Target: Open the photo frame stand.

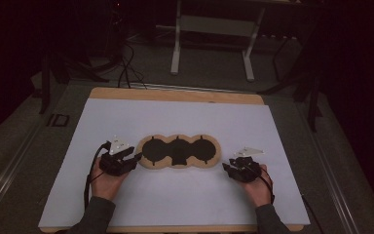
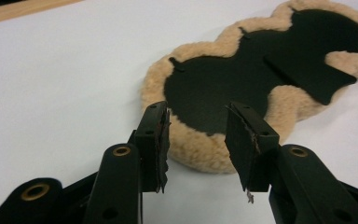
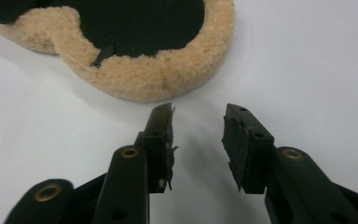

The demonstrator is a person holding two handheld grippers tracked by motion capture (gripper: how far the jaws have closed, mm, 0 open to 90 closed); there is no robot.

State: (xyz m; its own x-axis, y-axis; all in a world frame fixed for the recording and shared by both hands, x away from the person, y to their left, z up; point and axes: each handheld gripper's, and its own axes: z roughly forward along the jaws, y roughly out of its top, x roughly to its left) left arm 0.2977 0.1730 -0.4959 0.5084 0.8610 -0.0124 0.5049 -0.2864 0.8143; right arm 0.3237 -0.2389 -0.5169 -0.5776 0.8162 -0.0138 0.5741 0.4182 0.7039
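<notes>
Pad [image 2: 205, 144] – fluffy tan fleece rim, matt black centre; table cover [image 1: 185, 200] smooth white.

The tan fleece pad with a black three-lobed centre [image 1: 179, 151] lies flat on the white sheet [image 1: 175, 195] covering my wooden worktop [image 1: 175, 94], about midway across. My left gripper [image 1: 137, 157] sits just beside its left end, my right gripper [image 1: 225, 167] near its right end, both resting toward me.

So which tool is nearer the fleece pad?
Left. The left tool is open at the fleece pad's edge; the right tool, also open, sits a short gap from its other end.
</notes>
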